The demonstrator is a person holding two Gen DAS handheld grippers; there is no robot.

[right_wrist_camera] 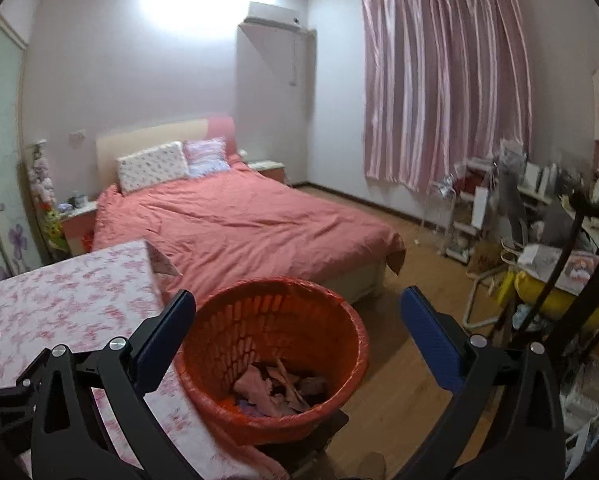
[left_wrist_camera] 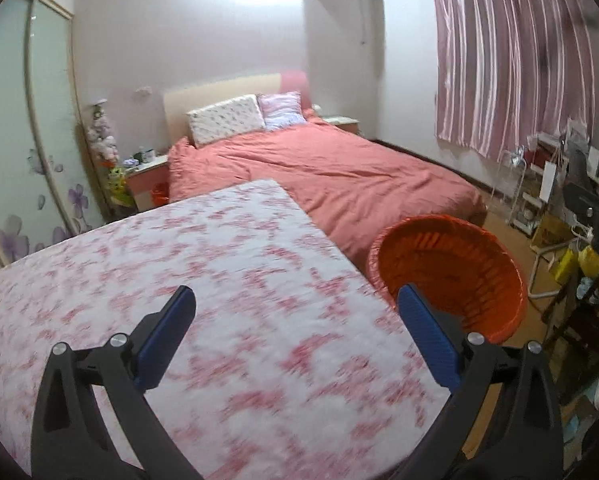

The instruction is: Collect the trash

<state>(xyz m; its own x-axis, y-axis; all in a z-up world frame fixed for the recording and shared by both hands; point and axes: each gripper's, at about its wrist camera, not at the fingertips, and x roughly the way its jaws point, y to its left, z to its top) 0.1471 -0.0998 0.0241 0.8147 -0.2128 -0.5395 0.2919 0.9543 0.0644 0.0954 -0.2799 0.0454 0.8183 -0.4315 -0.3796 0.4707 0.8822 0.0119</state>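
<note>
One bed (right_wrist_camera: 235, 224) at the back, one counter (left_wrist_camera: 203, 300) with a pink flowered cloth, nothing lying on the cloth in either view. One orange bin (right_wrist_camera: 275, 356) sits just beside the counter's edge, on a dark stand. Trash (right_wrist_camera: 275, 392) is a crumpled pinkish pile at the bin's bottom; pieces overlap, so no firm count. Judging by the bare cloth, collecting looks mostly or fully done; floor beyond shows no obvious scraps, though the right-side clutter is too busy to rule out. Left gripper (left_wrist_camera: 295, 320): jaws spread wide over the counter, nothing between. Right gripper (right_wrist_camera: 297, 322): jaws wide above the bin, holding nothing.
</note>
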